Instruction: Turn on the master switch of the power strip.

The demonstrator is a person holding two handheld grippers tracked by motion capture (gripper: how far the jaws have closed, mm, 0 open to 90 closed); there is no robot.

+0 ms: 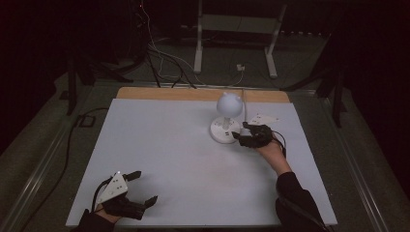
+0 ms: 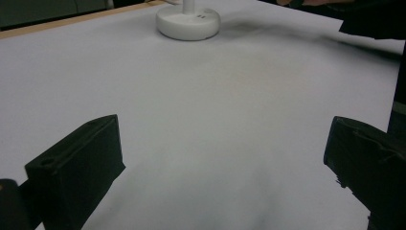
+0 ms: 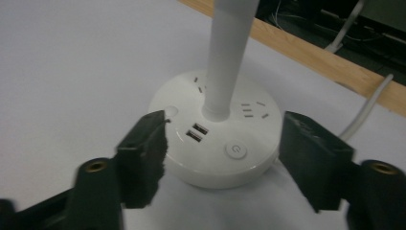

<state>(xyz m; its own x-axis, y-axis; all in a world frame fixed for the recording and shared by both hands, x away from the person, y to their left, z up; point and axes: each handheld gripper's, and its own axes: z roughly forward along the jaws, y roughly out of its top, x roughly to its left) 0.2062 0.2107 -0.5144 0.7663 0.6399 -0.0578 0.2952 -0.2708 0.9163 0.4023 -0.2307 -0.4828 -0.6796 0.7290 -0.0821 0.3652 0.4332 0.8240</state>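
A white desk lamp stands at the table's far middle, with a round head [image 1: 228,103] on a thin stem [image 3: 230,52] and a disc base [image 1: 223,131]. The base [image 3: 215,143] carries a power button [image 3: 236,150], two USB ports [image 3: 194,132] and socket slots. My right gripper [image 1: 241,132] is open at the base's right side; in the right gripper view its fingertips [image 3: 224,139] stand on either side of the base's near rim, close to it. My left gripper [image 1: 145,186] rests open near the front left corner, with nothing between its jaws [image 2: 222,160].
A white sheet [image 1: 174,154] covers the table, with a wooden strip [image 1: 193,94] along the far edge. The lamp's white cord [image 3: 368,108] runs off the back. Cables and a metal stand [image 1: 237,29] sit on the dark floor beyond. The lamp base [image 2: 188,21] lies far ahead of the left gripper.
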